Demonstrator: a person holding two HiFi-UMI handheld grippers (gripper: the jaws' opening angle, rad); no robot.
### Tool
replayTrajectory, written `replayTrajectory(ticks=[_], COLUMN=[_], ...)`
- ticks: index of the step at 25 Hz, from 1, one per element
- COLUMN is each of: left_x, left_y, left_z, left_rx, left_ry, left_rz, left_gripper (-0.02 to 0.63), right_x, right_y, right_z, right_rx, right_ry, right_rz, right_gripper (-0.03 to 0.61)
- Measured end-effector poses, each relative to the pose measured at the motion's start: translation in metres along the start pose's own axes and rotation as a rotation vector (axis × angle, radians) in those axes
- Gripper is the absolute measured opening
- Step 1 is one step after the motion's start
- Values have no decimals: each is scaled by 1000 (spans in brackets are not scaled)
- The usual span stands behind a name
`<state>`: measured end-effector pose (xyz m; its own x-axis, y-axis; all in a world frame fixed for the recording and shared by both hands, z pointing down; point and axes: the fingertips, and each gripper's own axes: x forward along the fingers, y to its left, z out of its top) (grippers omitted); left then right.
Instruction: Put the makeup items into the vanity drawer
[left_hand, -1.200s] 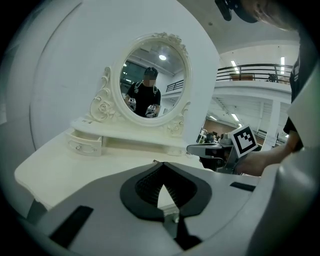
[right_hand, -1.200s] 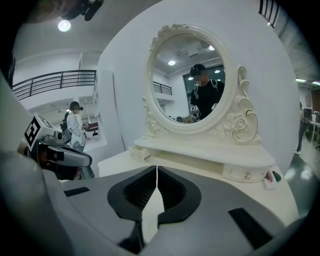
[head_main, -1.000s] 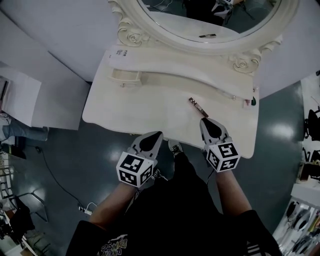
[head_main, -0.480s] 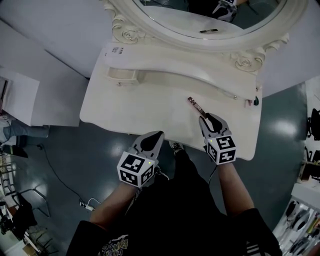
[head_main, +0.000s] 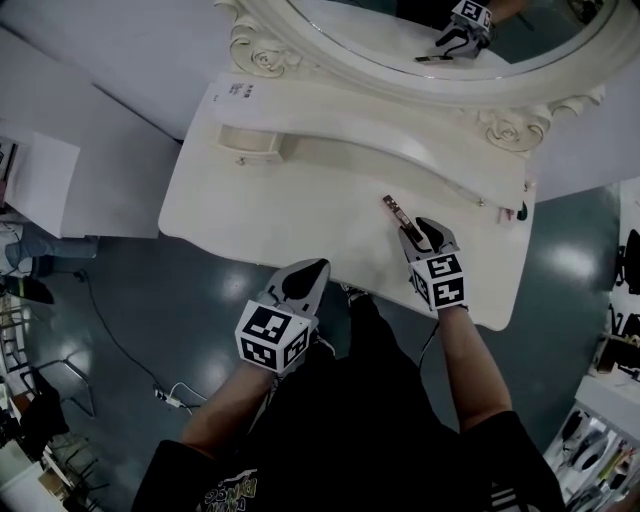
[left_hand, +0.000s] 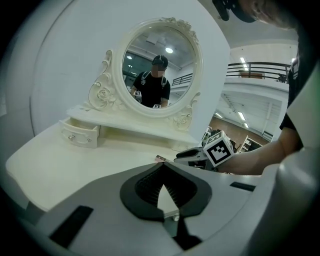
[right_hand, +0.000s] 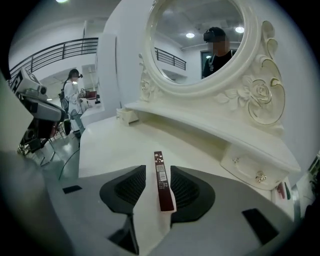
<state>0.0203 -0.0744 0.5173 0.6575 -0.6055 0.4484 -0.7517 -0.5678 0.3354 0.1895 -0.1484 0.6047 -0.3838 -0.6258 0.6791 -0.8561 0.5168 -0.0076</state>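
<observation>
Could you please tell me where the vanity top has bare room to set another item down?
The tabletop is barest on its left half, between the open small drawer, the front edge and the makeup box. The right side is crowded: the right tool, jaws opening, straddles that box, with small items by the corner.

R tool (head_main: 412, 231) jaws opening round box (right_hand: 160, 176); L tool (head_main: 314, 268) seemingly closed.

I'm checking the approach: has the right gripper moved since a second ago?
Yes: the right gripper went forward toward the mirror; its opening tongs straddle the makeup stick.
</observation>
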Motion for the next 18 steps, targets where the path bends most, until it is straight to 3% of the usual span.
replayTrajectory(ticks=[18], left_x=[7], left_y=[20], left_z=[-3], left_rx=[-61], left_ry=[-4], left_rz=[46], left_gripper=[8], right_x=[39], right_y=[-7], right_z=[-24], right_rx=[-14], right_ry=[140], right_rz=[39], right_gripper=[163])
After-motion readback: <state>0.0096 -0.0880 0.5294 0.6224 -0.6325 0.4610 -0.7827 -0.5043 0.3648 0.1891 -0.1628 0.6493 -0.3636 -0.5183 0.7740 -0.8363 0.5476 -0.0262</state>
